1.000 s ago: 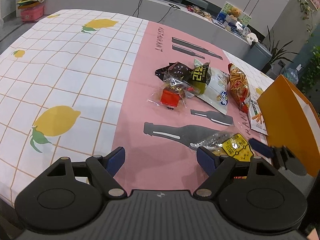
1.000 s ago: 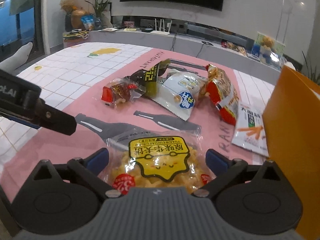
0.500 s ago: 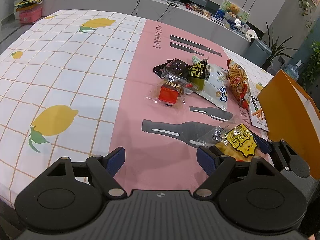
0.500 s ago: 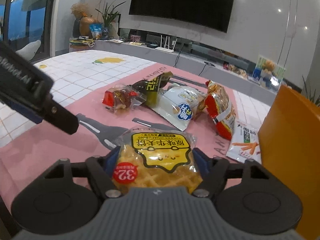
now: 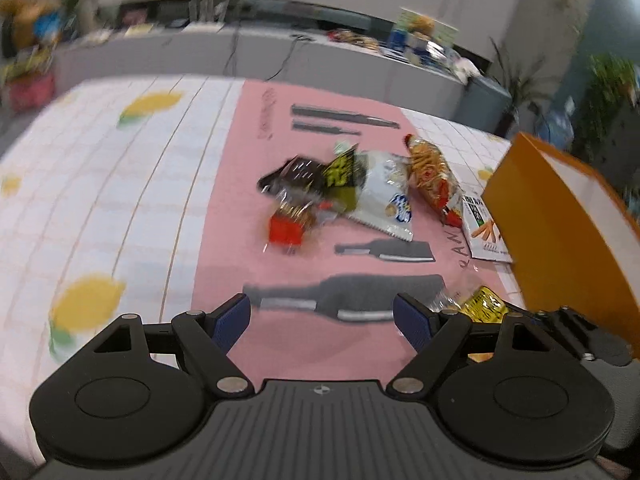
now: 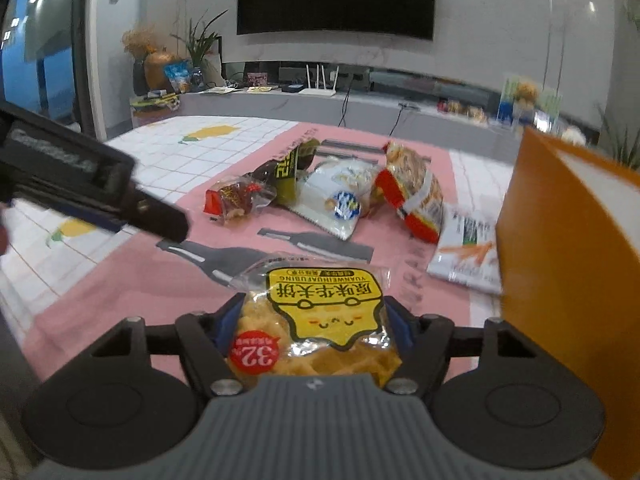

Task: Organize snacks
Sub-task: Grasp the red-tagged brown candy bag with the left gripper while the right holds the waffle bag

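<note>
My right gripper (image 6: 316, 320) is shut on a clear waffle packet with a yellow label (image 6: 320, 312) and holds it above the pink mat; the packet also shows in the left wrist view (image 5: 482, 303). My left gripper (image 5: 322, 318) is open and empty over the mat's near part. Further back lie a pile of snacks: a red-and-brown candy packet (image 5: 290, 224), a dark packet (image 5: 320, 172), a white bag (image 5: 384, 192), a red-orange chip bag (image 5: 432, 176) and a white stick-snack pouch (image 5: 482, 228). An orange box (image 6: 568, 248) stands at the right.
The table has a white lemon-print cloth (image 5: 100, 184) left of the pink mat (image 5: 240, 184). A grey counter with clutter (image 5: 280, 52) runs behind the table. The left gripper's body (image 6: 80, 184) crosses the left of the right wrist view.
My right gripper closed on the waffle packet and lifted it off the mat. My left gripper tilted upward and its view is now motion-blurred.
</note>
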### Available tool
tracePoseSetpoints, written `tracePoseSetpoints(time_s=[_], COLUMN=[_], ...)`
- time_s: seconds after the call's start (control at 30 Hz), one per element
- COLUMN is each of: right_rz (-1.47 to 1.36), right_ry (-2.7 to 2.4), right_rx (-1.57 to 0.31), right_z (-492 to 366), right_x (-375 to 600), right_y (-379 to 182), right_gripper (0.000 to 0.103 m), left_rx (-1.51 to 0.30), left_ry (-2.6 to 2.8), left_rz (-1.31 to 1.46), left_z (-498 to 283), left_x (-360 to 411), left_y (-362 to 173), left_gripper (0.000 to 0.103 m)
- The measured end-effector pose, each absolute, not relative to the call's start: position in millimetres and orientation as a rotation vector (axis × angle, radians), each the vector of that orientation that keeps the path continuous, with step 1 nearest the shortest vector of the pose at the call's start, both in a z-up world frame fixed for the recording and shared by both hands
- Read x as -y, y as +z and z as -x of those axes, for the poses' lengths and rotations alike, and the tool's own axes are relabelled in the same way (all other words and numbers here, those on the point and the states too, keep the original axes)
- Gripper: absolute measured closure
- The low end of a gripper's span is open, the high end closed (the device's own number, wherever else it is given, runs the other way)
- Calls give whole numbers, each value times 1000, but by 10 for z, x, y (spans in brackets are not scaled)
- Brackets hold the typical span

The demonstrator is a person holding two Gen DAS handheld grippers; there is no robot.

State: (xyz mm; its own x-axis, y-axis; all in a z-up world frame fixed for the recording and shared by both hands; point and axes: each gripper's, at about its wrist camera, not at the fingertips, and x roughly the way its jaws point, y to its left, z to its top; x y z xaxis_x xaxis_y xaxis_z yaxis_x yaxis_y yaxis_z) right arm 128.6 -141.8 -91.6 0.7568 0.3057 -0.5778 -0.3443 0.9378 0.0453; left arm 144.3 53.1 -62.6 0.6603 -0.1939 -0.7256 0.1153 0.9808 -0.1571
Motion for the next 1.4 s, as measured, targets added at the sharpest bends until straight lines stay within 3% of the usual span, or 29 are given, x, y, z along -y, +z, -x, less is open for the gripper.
tracePoseSetpoints(time_s=[0.37, 0.87, 0.9, 0.93, 1.0, 1.13, 1.4], right_rz=[95, 51, 53, 54, 54, 64, -2], right_ry=[375, 366, 366, 365, 359, 351, 331], right_rx=[-596, -580, -580, -580, -579, -577, -574], right_z=[-1173, -1314, -1313, -1312, -1302, -1262, -1235], right_x=[1452, 1488, 1484, 1481, 1478, 1483, 1540], right_y=[-1011, -1055, -1055, -1055, -1055, -1054, -985], right_gripper=[28, 27, 27, 27, 27, 28, 33], left_rx=[-746, -866, -864, -863, -870, -866, -868], left_ry=[-140, -51, -38, -20, -28, -32, -33], left_rz=[77, -51, -72, -91, -66, 1, 33], left_z=[-2006, -2313, -2301, -2294, -2280, -2221, -2022], left_x=[-556, -327, -314, -311, -354, -462, -556], left_y=[-592, -974, -986, -1008, -1049, -1032, -946], left_gripper=[8, 8, 10, 20, 31, 38, 41])
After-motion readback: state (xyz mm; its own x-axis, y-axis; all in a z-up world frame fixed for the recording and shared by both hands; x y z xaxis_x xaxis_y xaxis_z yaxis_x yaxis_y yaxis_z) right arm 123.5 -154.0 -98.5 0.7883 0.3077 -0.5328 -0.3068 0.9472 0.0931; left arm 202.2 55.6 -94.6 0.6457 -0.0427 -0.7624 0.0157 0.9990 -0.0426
